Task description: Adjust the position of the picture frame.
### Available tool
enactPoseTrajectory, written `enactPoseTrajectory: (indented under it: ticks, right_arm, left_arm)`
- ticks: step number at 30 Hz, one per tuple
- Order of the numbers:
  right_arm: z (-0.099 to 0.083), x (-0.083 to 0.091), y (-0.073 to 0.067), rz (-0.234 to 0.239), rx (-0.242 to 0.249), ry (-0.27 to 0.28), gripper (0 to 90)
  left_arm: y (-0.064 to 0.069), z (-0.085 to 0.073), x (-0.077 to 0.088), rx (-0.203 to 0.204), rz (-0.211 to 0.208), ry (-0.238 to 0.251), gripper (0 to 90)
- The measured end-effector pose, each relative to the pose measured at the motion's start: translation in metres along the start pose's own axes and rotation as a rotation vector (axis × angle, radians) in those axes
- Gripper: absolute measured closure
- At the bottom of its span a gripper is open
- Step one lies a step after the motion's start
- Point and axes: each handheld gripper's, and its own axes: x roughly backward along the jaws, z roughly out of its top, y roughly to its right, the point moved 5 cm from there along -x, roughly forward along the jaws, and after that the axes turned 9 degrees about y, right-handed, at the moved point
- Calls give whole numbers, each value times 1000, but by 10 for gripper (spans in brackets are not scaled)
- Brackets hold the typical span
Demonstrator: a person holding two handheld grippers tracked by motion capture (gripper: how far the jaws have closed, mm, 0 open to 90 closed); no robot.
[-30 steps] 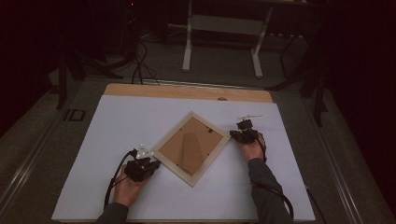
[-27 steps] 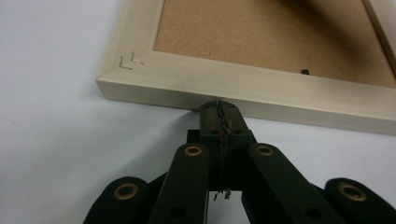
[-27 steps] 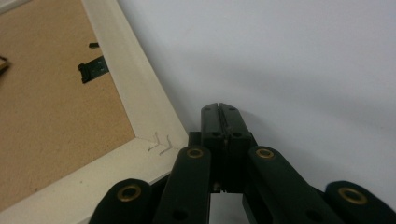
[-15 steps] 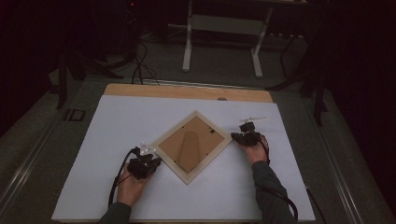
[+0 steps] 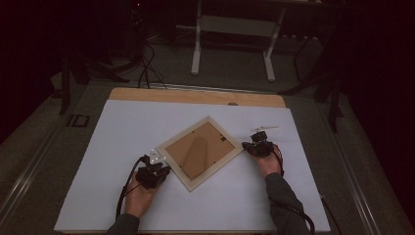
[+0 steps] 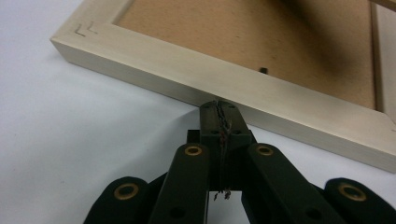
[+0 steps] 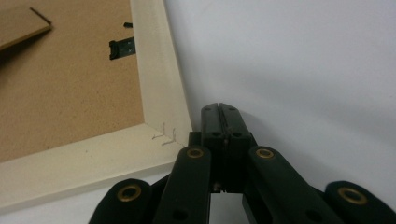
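Observation:
A pale wooden picture frame (image 5: 199, 152) lies face down on the white table top (image 5: 122, 132), turned like a diamond, its brown backing board up. My left gripper (image 5: 157, 169) is shut, its tips against the frame's lower-left side; the left gripper view shows the closed jaws touching the frame's outer edge (image 6: 187, 74). My right gripper (image 5: 252, 147) is shut beside the frame's right corner; in the right gripper view the closed jaws sit just off the corner (image 7: 163, 135), on the bare table. Nothing is held.
A small white strip (image 5: 264, 129) lies on the table just beyond the right gripper. A wooden band (image 5: 195, 97) runs along the table's far edge. Table legs (image 5: 196, 44) and cables (image 5: 147, 58) stand on the dark floor behind.
The frame has shifted slightly and turned a little between the two grippers. Both hands stay close to its opposite sides, jaws shut throughout.

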Motion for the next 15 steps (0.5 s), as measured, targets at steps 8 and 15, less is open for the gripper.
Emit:
enactPoseTrajectory:
  ticks: [8, 15]
  right_arm:
    - [-4, 6, -6, -2, 44, -21, 900]
    - [-9, 12, -9, -2, 57, -32, 900]
  left_arm:
    - [4, 0, 0, -14, -1, -5, 900]
    - [6, 0, 0, -27, -4, -3, 900]
